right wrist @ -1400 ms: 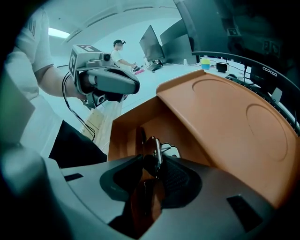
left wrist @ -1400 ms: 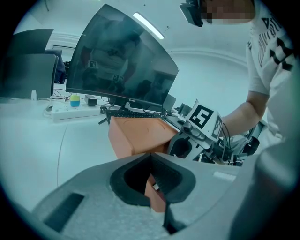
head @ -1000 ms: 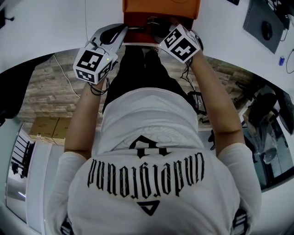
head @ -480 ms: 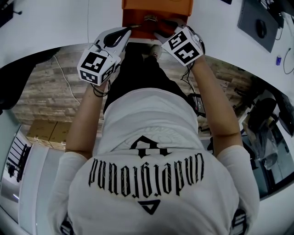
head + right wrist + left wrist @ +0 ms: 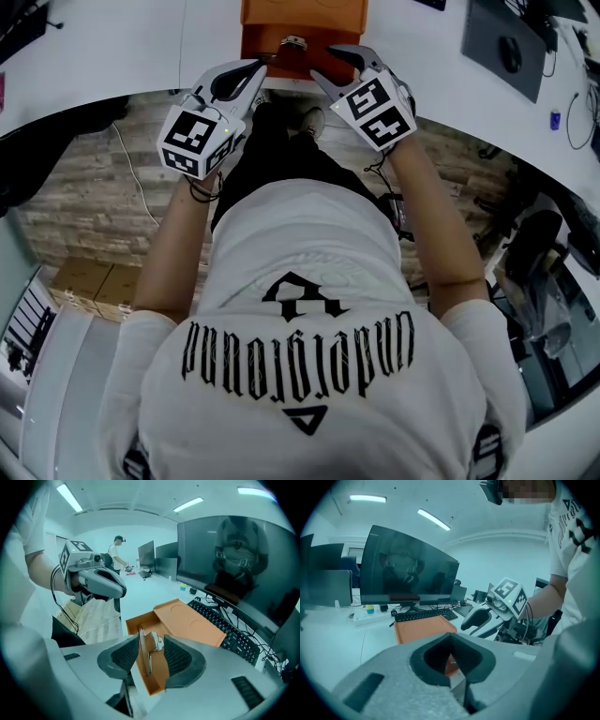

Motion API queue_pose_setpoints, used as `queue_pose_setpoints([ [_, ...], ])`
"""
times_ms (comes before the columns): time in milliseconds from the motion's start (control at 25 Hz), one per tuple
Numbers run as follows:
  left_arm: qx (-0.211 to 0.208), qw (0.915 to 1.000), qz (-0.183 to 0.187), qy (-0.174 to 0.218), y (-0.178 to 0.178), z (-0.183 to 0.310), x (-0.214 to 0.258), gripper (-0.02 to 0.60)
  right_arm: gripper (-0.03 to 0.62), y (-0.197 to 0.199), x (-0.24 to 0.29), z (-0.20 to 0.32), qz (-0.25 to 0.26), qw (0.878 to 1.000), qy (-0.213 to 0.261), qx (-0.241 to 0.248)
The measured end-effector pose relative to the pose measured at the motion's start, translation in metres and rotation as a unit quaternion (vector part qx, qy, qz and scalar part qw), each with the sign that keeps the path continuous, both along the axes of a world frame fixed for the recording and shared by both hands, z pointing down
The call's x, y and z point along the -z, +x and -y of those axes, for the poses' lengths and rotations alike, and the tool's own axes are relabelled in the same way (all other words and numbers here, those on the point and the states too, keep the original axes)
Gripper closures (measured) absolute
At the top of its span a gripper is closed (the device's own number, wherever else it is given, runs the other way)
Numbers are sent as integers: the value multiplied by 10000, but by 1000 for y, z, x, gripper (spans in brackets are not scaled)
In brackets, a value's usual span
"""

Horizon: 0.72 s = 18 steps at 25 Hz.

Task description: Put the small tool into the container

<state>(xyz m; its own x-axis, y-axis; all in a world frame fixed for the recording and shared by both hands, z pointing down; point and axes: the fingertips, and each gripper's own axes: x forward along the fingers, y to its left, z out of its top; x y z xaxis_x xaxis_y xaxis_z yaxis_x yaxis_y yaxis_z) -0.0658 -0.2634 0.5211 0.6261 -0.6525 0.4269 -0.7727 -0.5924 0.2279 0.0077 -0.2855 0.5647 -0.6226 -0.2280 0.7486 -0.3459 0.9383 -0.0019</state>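
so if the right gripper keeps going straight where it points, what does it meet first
Probably the small metal tool lying in the orange container, in line with the gap between the right gripper's open jaws, though depth is unclear.

Matt, smooth walls on the orange box container point(image 5: 159, 667); plastic or card cannot be told. Bright, polished finish on the small silver metal tool point(image 5: 149, 651). Grey moulded plastic, matt and finely grained, on the right gripper point(image 5: 152, 656) and left gripper point(image 5: 450, 638); dark ribbed pads point(image 5: 179, 656), rubber-like. Smooth, faintly sheened white desk top point(image 5: 112, 47). Glossy, mirror-like black monitor screen point(image 5: 408, 569). Soft cloth white T-shirt point(image 5: 309, 253). Rough, stone-like brown floor point(image 5: 84, 187).
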Motion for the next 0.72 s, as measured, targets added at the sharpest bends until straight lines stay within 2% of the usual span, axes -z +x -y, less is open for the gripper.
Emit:
queue_pose_setpoints([
  [200, 61, 9993, -27, 367, 14, -12, 41, 568, 494, 7, 42, -8, 296, 9989, 354, -58],
  [320, 142, 9979, -164, 611, 24, -18, 69, 568, 516, 15, 68, -13, 586, 9972, 442, -134],
  [440, 323, 9949, -394, 868, 27, -22, 101, 568, 537, 19, 102, -16, 1175, 9918, 389, -303],
  [720, 447, 9891, -414, 1343, 30, -39, 160, 568, 560, 36, 175, -30, 1816, 9790, 873, -313],
])
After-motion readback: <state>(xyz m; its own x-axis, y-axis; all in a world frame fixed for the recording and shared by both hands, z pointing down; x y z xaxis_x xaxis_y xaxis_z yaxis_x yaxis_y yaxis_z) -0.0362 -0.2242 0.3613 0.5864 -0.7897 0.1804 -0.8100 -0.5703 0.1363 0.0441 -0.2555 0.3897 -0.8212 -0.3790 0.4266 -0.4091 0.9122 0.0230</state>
